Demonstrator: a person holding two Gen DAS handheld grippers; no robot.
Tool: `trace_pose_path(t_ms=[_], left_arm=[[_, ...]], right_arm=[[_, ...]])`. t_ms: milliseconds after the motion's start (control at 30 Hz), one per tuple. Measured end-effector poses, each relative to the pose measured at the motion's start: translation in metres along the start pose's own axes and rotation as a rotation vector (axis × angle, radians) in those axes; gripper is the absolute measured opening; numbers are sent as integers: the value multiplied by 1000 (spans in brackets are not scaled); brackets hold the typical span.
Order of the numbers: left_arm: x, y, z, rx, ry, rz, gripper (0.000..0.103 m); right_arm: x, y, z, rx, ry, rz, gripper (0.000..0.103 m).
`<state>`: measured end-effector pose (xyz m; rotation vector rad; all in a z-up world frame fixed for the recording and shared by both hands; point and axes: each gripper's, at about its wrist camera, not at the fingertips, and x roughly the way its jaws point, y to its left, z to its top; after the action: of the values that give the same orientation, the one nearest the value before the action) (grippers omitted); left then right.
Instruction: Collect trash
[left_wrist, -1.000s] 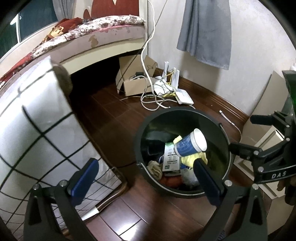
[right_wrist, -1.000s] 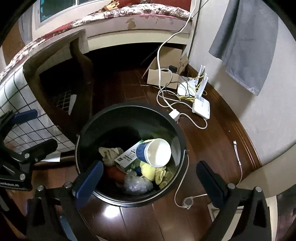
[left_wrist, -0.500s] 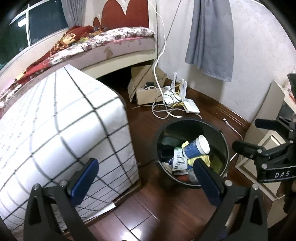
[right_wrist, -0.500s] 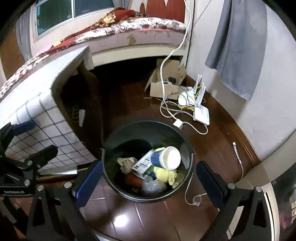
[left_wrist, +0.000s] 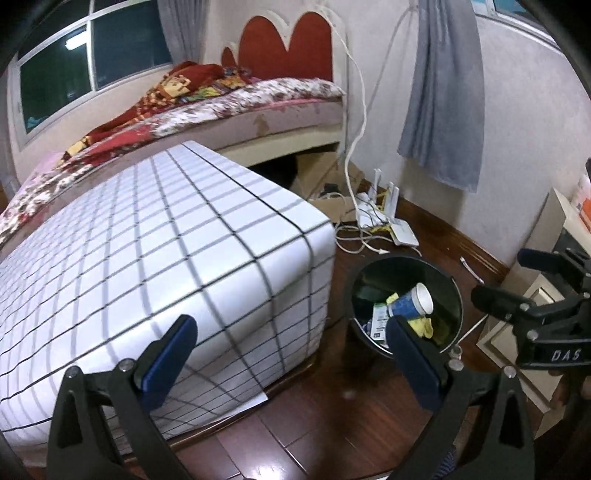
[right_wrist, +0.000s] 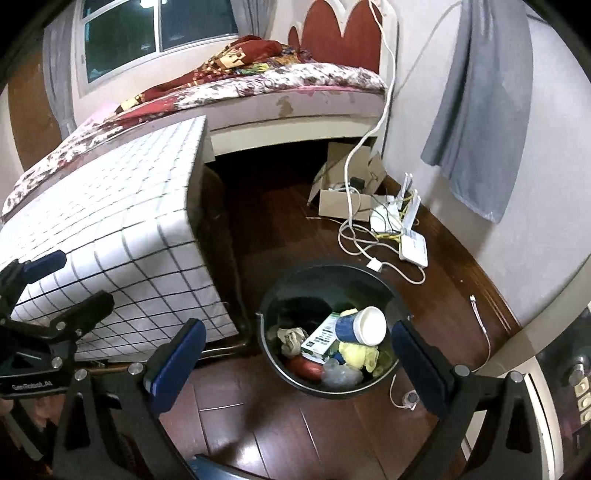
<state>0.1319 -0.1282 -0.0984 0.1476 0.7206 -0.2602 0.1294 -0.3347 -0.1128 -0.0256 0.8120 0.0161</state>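
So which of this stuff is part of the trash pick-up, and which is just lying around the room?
Part of the job:
black bin
paper cup in it
yellow cloth in it
carton in it

Just lying about:
cardboard box
white router
cables
grey cloth on wall
bed

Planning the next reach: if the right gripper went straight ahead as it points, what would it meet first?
Probably the black trash bin, likely the paper cup atop its trash; depth is unclear. The right gripper is open.

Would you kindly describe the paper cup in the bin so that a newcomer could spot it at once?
Find the round black trash bin on the dark wooden floor beside the white grid-patterned table. On top of its litter lies a blue paper cup, tipped on its side over a yellow cloth. Its white open mouth sets it apart.
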Motion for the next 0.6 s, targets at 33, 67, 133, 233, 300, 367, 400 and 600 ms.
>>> trace_pose_path(t_ms=[33,67,133,233,300,367,400,600], left_arm=[[-5,4,0,-5,-4,6,102],[-8,6,0,-8,-8,9,102],[-18,13,0,-18,-21,16,102],[-35,27,-1,-41,-39,28,102],[-46,36,-1,-55,-48,34,102],[-59,44,-1,-62,-58,39,102],[-67,47,-2,-64,-65,43,102],[-104,52,-8,-69,-97,60,102]], right_arm=[[-3,5,1,-7,-5,-1,102],[-6,12,3,-19,-11,-11,102],[-13,21,6,-30,-21,-20,102],[-27,35,11,-36,-44,-27,102],[-40,44,12,-42,-56,-33,102],[-56,52,13,-45,-73,-39,102],[-66,56,12,-50,-86,-41,102],[-102,79,5,-95,-104,-47,102]])
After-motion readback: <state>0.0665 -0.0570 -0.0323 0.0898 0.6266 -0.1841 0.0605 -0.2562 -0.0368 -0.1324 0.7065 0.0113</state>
